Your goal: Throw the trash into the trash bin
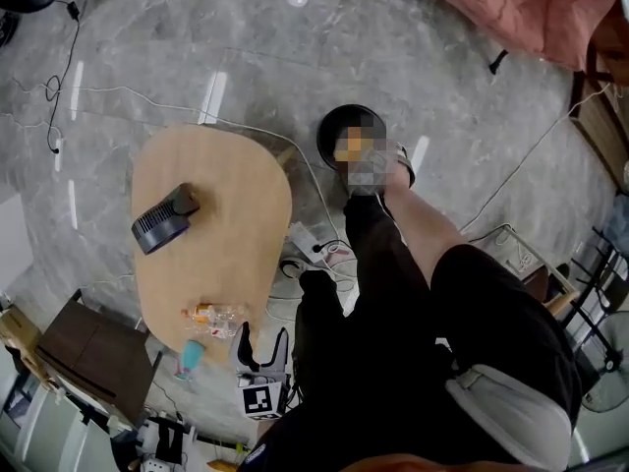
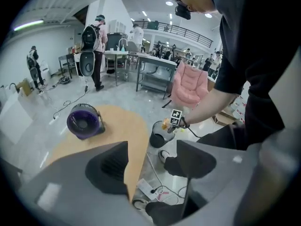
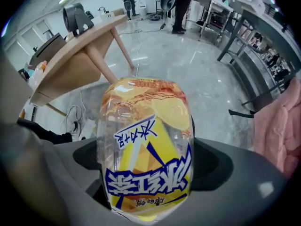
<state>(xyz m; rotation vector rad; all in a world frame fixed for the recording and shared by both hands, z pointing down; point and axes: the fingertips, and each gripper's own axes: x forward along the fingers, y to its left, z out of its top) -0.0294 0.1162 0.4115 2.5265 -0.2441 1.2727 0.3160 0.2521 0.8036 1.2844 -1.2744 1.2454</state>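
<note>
Right gripper (image 3: 148, 166): clenched on a clear plastic bottle (image 3: 146, 145) with a yellow and blue label. The bottle stands up between the two jaws and fills most of the right gripper view.

Head view: the black trash bin (image 1: 326, 131) sits on the grey floor at about 12 o'clock from my legs. My right arm reaches out to it. A mosaic patch covers the bin's 4 o'clock side, and an orange smear shows inside it.

Left gripper view: the bottle hangs in the air just above the bin's rim, on its 2 o'clock side, not yet dropped.

Left gripper (image 2: 151, 149): released, jaws spread wide, nothing between them. It is held low near my left side, at 7 o'clock in the head view.

Wooden table (image 1: 246, 214) lies at 10 o'clock from the bin, well apart from it. A small dark fan (image 1: 164, 217) rests on it. Another clear bottle (image 1: 218, 316) lies on its side near the table's 6 o'clock edge. A white power strip (image 1: 307, 241) lies on the floor between table and bin.
</note>
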